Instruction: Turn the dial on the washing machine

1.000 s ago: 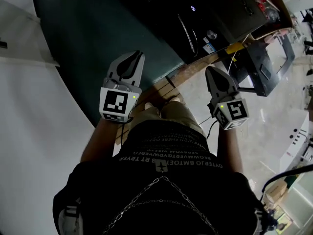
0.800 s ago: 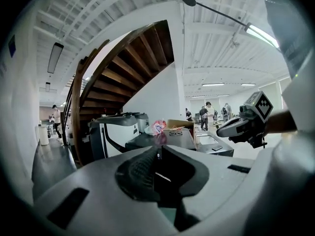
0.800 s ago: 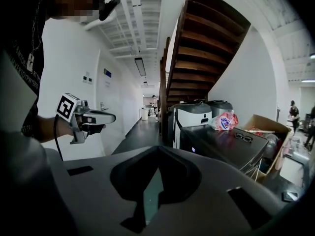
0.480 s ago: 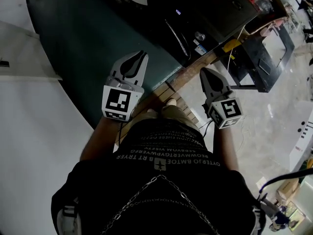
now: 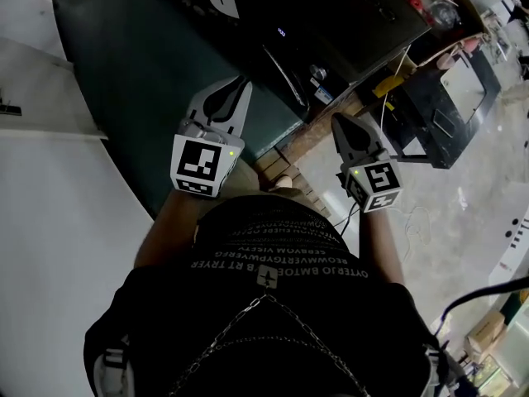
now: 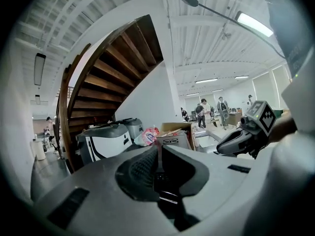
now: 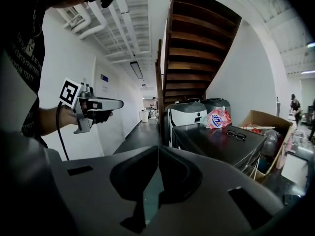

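The dark washing machine stands ahead of me at the top of the head view, with a small lit display, a long handle and a round silver dial on its front. My left gripper hovers shut and holding nothing, left of the handle and short of the machine. My right gripper is shut and holds nothing, a little below and right of the dial, apart from it. In the right gripper view the machine lies beyond the shut jaws. The left gripper view shows shut jaws.
A wooden staircase rises behind the machines. A pair of glasses and a detergent bag rest on the dark machine's top. Next to it are a cardboard box and a white machine. A black metal frame stands at the right.
The washing machine and its dial have slid left and down in the head view, closer to the grippers. Both grippers stay shut and have drifted slightly up and left.
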Available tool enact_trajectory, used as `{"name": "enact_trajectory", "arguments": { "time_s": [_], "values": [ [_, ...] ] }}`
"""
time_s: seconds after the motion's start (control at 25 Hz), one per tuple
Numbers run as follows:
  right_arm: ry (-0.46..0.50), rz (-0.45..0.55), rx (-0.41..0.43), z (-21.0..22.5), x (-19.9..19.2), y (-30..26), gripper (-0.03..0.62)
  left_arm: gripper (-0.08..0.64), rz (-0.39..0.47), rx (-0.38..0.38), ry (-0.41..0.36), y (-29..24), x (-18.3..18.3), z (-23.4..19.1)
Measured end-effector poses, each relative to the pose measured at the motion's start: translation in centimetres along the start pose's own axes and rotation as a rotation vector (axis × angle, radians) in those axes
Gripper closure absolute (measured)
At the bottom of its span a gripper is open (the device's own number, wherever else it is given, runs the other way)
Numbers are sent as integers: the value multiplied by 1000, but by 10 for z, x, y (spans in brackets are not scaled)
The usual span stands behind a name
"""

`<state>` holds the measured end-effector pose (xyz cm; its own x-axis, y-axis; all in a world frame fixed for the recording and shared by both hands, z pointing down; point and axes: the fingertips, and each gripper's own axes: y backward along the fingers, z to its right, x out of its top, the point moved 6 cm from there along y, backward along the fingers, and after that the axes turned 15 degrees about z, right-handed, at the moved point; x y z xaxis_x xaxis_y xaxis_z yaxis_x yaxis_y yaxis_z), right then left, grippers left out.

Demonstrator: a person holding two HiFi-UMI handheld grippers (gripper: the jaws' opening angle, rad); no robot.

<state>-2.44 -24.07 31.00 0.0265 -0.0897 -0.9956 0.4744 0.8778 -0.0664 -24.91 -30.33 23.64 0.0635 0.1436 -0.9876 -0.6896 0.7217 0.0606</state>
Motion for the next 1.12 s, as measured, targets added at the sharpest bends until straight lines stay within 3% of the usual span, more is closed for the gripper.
{"name": "enact_trajectory", "arguments": {
  "time_s": [0.16,0.4,0.8,1.12],
  "values": [
    [-32,-42,21,9,-18,-6,570,528,-36,-2,4,-1,-7,11],
    [-53,-107,56,18,-40,-45,526,528,-91,21,30,-13,-30,-10],
    [-16,-194,27,48,-59,-137,489,528,-110,-2,50,-52,-73,-81],
    [-8,-243,-7,70,-55,-182,463,528,-112,-76,72,-81,-93,-118]
  ]
}}
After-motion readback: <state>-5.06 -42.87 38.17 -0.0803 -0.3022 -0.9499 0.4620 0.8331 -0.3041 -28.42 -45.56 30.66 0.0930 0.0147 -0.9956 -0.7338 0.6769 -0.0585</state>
